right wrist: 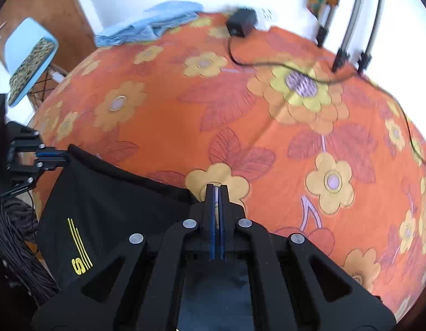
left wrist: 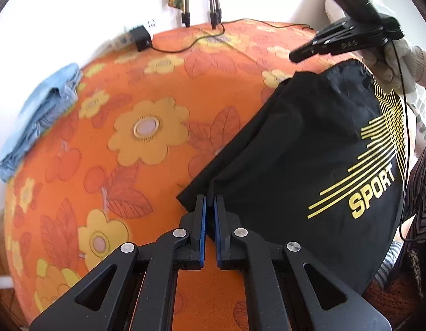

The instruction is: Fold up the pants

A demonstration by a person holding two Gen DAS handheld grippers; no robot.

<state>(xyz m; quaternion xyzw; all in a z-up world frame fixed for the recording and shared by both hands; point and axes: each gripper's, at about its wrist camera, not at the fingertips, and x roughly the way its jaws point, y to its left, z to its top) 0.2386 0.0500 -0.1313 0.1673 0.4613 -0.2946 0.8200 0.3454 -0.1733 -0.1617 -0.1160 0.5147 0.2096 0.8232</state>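
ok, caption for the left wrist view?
Left gripper shut on black SPORT pants over the floral orange bedspread.

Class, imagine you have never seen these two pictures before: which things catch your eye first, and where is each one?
First comes the orange flowered bedspread that fills both views. Next, the black pants with the yellow SPORT print, held up over its near edge, with the left gripper and the right gripper each shut on an edge of them. Last, pale blue folded jeans lie at the far left edge of the bed.
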